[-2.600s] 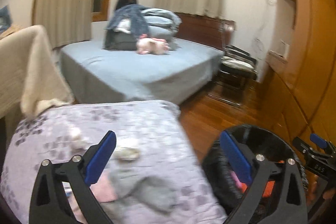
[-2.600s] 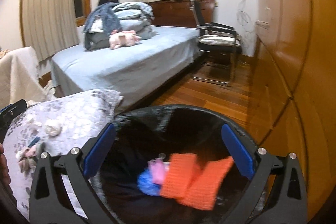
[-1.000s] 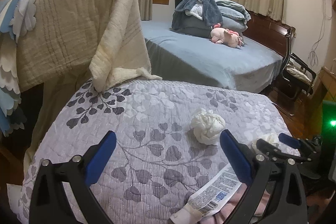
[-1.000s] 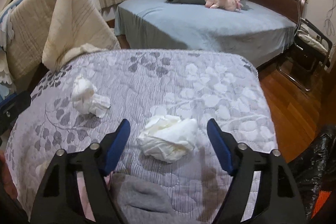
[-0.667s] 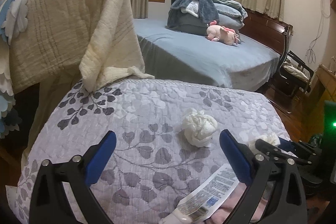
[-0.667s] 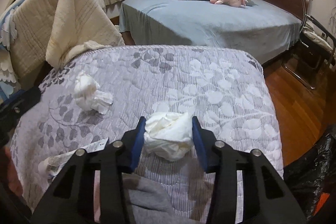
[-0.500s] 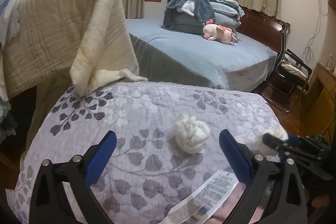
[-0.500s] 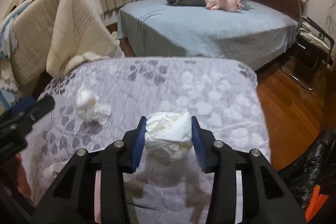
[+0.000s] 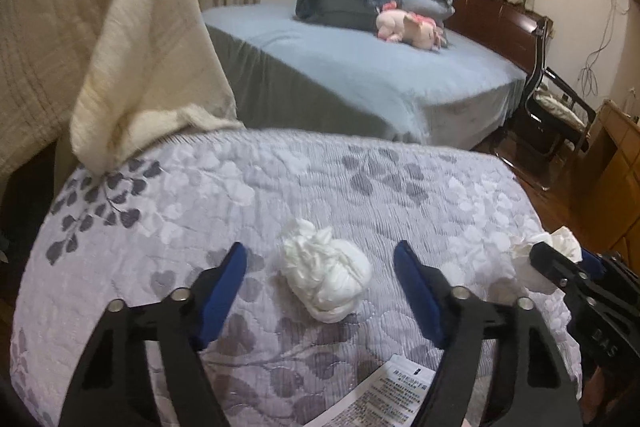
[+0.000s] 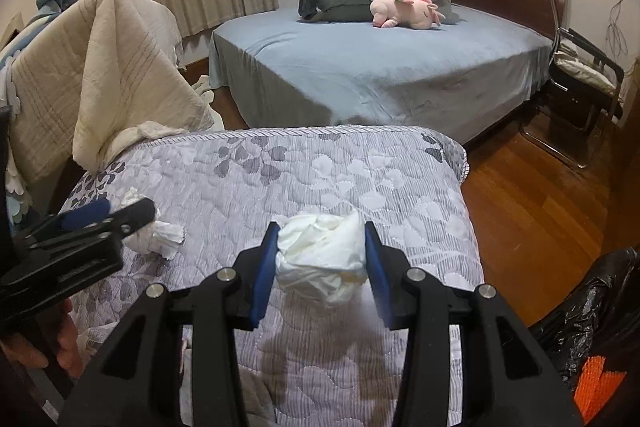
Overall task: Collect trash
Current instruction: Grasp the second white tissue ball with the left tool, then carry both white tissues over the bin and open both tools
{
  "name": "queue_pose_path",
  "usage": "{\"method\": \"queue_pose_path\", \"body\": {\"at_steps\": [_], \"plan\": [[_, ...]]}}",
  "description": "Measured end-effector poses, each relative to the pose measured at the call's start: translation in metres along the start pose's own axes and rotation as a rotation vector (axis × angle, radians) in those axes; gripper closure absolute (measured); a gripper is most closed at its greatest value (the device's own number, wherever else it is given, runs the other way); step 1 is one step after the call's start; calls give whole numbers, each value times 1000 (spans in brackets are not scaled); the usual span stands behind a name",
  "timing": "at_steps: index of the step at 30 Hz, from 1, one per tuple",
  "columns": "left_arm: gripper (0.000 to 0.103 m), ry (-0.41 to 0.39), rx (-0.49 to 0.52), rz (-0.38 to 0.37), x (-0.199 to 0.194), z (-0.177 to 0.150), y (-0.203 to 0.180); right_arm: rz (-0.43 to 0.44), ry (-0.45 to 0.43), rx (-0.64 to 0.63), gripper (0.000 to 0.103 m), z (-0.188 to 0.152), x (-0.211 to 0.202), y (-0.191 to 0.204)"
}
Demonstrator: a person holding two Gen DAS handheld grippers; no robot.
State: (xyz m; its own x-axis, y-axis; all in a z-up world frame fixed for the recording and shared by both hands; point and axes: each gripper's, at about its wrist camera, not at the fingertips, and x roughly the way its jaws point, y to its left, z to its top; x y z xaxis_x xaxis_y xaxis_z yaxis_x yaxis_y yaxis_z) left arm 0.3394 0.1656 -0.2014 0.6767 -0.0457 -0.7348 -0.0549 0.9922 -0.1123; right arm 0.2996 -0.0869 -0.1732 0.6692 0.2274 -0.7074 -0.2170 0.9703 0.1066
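A crumpled white tissue wad [image 9: 325,277] lies on the lilac leaf-print quilt [image 9: 280,187]. My left gripper [image 9: 320,279] is open, its blue pads on either side of that wad, not touching it. It also shows in the right wrist view [image 10: 156,233], with the left gripper [image 10: 108,213] over it. My right gripper [image 10: 320,259] is shut on a second white tissue wad [image 10: 322,259] and holds it above the quilt. That wad [image 9: 548,251] and the right gripper show at the right edge of the left wrist view.
A printed wrapper [image 9: 380,391] lies on the quilt near me. A black trash bag [image 10: 588,311] with orange trash [image 10: 596,383] stands at the lower right. A beige blanket [image 10: 100,79] hangs at the left. A blue bed [image 10: 380,67] and a chair [image 10: 580,83] stand beyond.
My right gripper closed on its tissue wad and lifted it off the quilt. My left gripper moved forward around the other wad and its fingers narrowed.
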Motion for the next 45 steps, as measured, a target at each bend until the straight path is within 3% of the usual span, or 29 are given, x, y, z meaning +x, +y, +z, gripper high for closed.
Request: {"method": "queue_pose_path", "body": {"at_steps": [3,6,10,26,45], "plan": [[44,32,-3,-7,9,-3,-2,4,-3,6,63,0,-1,-2],[64,51,-6,-13,14,-6,-1,6,-4,5,63,0,-3,-2],[72,25,-23,-34,7,-5,2,8,-11,-1,63,0,-8,0],[74,-123,19,-41,-81,7,-16,29,-99,-8,63,7,-69,8],[74,-160,49,-71,-155,-22,-58,9,-169,20,63,-4,-155,-13]]}}
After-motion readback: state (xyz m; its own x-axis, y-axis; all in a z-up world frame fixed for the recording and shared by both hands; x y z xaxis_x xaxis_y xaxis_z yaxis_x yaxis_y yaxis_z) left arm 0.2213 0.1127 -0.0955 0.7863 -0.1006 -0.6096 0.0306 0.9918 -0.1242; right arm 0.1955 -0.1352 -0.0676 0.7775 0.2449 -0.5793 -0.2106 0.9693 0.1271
